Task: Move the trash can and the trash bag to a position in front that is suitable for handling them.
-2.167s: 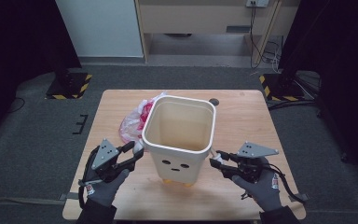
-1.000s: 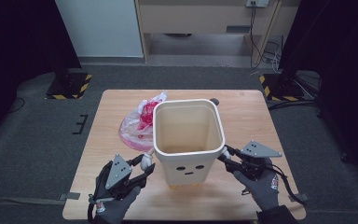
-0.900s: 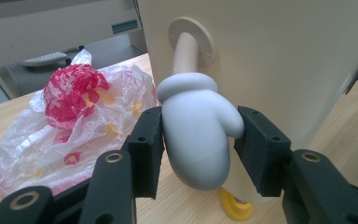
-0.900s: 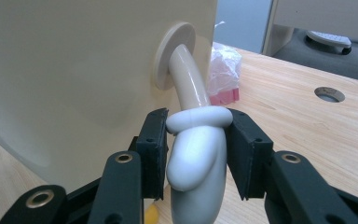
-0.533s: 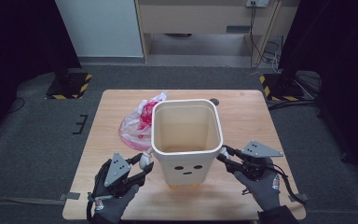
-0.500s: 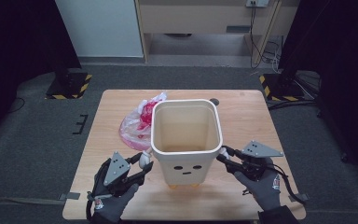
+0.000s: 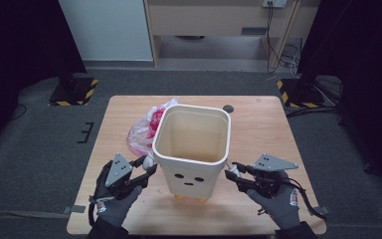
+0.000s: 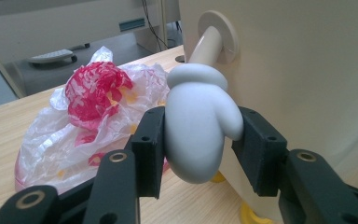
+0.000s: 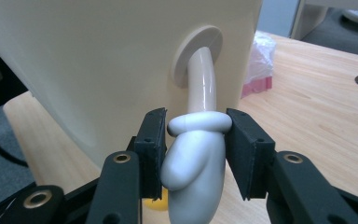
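A cream bin (image 7: pixel 191 149) with a dotted face stands open-topped at the table's (image 7: pixel 268 134) middle front. A short arm ending in a white mitten sticks out from each of its sides. My left gripper (image 7: pixel 149 167) is shut on the left mitten (image 8: pixel 198 126), its jaws pressing both sides of it close to the bin wall (image 8: pixel 307 70). My right gripper (image 7: pixel 233 174) is shut on the right mitten (image 9: pixel 193 154) at its cuff, beside the bin wall (image 9: pixel 98 56). Gloved hands hold both grippers.
A crumpled clear plastic bag (image 7: pixel 144 129) with red and pink contents lies against the bin's far left side, and the bag (image 8: pixel 88 107) is just behind the left mitten. A dark round hole (image 7: pixel 228 108) sits in the tabletop behind the bin. Small yellow feet (image 7: pixel 179 197) carry the bin.
The bin has shifted a little to the left over the last half second, with both grippers moving along and staying on the mittens.
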Demonstrator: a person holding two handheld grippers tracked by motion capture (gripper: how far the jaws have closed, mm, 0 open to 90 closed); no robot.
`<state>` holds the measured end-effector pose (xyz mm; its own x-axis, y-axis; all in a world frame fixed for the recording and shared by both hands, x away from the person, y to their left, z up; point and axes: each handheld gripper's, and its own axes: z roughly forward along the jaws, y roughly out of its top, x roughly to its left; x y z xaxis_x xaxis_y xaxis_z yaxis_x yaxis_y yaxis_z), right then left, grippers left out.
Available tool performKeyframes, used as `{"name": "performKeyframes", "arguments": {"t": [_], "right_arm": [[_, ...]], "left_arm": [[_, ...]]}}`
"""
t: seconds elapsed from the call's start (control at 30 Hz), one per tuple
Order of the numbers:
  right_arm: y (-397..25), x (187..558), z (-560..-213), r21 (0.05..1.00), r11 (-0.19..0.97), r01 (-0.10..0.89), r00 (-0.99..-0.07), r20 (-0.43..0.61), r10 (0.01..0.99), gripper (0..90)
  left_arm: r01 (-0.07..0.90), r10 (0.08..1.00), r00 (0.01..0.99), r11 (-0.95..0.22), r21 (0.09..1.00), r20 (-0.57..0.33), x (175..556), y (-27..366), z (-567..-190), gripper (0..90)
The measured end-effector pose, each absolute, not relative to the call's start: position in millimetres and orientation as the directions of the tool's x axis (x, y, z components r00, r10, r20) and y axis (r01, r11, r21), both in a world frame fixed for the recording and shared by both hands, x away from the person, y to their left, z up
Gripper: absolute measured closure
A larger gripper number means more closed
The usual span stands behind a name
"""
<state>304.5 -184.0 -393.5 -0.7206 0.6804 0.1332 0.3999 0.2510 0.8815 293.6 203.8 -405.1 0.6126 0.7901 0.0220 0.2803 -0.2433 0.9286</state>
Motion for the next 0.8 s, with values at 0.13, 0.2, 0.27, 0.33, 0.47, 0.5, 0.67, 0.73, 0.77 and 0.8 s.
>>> {"name": "performKeyframes", "arguments": {"t": [0.13,0.2,0.27,0.33,0.47,0.5,0.67,0.73,0.77,0.8], "right_arm": [[-183.8,305.3,-392.5,0.896,0.235,0.376,-0.728,0.130,0.673,53.1],[-185.2,305.8,-390.6,0.899,0.221,0.379,-0.726,0.141,0.673,55.4],[-184.8,305.1,-391.3,0.898,0.227,0.378,-0.731,0.138,0.669,58.2],[-183.7,304.2,-391.2,0.895,0.230,0.381,-0.732,0.141,0.667,58.1],[-181.0,301.9,-390.6,0.891,0.235,0.389,-0.738,0.149,0.658,57.7],[-180.0,301.4,-390.1,0.889,0.239,0.390,-0.737,0.146,0.659,57.5],[-182.5,302.1,-387.1,0.893,0.223,0.391,-0.731,0.154,0.665,53.8],[-187.9,302.2,-381.8,0.897,0.195,0.396,-0.726,0.176,0.665,52.9],[-191.5,301.9,-378.6,0.907,0.175,0.384,-0.722,0.176,0.669,53.2],[-195.6,301.5,-374.9,0.910,0.161,0.381,-0.717,0.181,0.674,53.2]], "left_arm": [[0.282,0.790,0.613,-0.246,0.928,0.023,294.1,204.5,-405.1,54.3],[0.280,0.790,0.612,-0.244,0.928,0.023,294.8,205.3,-405.4,54.2],[0.281,0.792,0.610,-0.245,0.928,0.024,295.9,205.9,-405.6,54.0],[0.282,0.793,0.608,-0.245,0.928,0.025,297.3,206.9,-405.9,53.9],[0.287,0.800,0.600,-0.230,0.930,0.013,302.1,209.2,-406.9,53.7],[0.288,0.799,0.601,-0.229,0.930,0.010,302.7,209.6,-406.9,53.7],[0.277,0.785,0.620,-0.228,0.933,0.008,299.8,215.7,-400.0,49.4],[0.261,0.779,0.627,-0.210,0.942,0.000,298.0,223.1,-393.1,49.3],[0.259,0.773,0.635,-0.215,0.942,0.001,297.7,226.6,-389.6,48.2],[0.258,0.765,0.644,-0.219,0.941,0.001,297.4,229.7,-386.6,46.9]]}}
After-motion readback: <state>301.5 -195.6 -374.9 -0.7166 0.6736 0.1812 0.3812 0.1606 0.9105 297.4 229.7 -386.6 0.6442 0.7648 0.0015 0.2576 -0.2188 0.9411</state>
